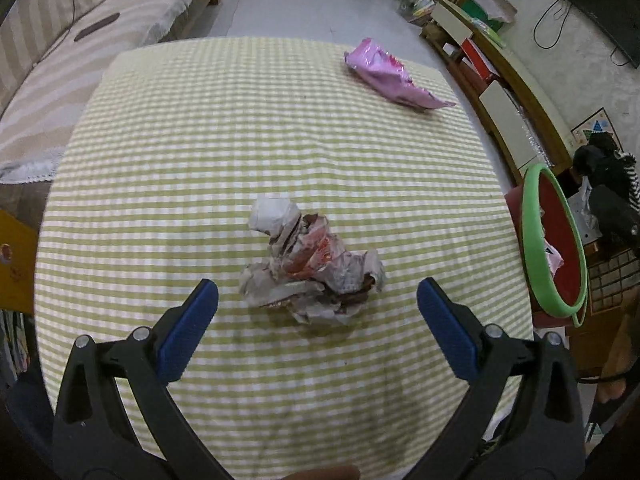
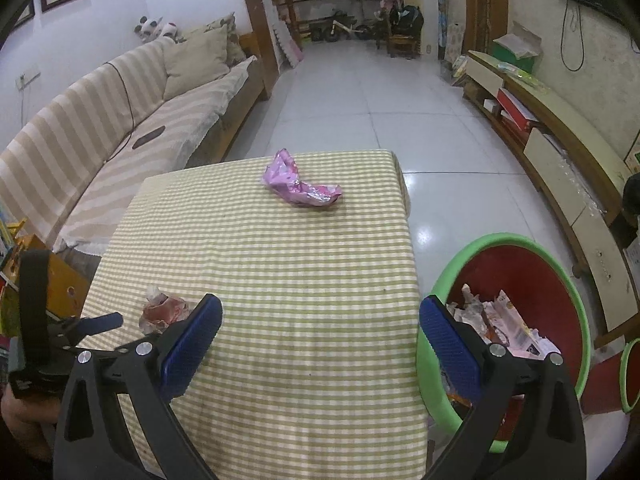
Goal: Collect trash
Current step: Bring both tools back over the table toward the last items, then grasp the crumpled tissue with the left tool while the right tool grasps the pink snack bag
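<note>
A crumpled white and red paper wrapper [image 1: 312, 264] lies on the green checked tablecloth [image 1: 280, 140]. My left gripper [image 1: 318, 300] is open, its blue pads on either side of the wrapper's near end, not touching it. A pink foil wrapper [image 1: 394, 76] lies at the table's far right. In the right wrist view the crumpled wrapper [image 2: 164, 312] sits at the left and the pink wrapper [image 2: 300, 184] at the far side. My right gripper [image 2: 320, 320] is open and empty over the table's right edge, beside a red bin with a green rim [image 2: 560, 264] holding paper trash.
The bin [image 1: 536, 240] stands on the floor right of the table. A striped sofa [image 2: 100, 128] runs along the left. A low TV cabinet [image 2: 560, 152] lines the right wall. A yellow box [image 2: 60, 284] sits by the table's left edge. White tile floor lies beyond.
</note>
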`<action>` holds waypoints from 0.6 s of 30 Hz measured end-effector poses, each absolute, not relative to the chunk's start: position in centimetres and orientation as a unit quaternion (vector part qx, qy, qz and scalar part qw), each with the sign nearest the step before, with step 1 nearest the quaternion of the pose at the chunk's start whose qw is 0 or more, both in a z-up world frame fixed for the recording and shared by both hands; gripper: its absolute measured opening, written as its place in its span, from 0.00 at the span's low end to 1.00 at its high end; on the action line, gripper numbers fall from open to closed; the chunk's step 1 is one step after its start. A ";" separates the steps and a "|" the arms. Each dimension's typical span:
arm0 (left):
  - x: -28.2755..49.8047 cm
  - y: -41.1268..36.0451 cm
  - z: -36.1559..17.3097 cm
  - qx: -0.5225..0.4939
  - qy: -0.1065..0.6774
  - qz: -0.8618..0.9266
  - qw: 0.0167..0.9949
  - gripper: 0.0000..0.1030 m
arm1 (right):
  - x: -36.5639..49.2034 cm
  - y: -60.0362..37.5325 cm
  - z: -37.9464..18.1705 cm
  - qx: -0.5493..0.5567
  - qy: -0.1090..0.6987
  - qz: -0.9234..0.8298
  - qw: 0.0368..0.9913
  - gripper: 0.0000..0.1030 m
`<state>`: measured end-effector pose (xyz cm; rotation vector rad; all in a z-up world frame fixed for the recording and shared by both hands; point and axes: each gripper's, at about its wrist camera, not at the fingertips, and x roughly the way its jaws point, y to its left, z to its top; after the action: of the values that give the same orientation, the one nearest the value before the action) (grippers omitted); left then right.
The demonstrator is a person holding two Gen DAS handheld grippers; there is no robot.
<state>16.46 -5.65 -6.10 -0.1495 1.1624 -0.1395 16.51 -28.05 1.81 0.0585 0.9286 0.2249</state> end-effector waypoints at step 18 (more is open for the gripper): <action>19.2 -5.0 -8.8 -0.076 0.563 -0.095 0.817 0.50 | 22.7 -23.9 -0.3 -0.005 0.458 0.135 0.878 0.93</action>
<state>19.19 -4.96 -8.81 -0.1625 1.2002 -0.2034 22.68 -23.92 -0.32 -0.0095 0.9557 0.2823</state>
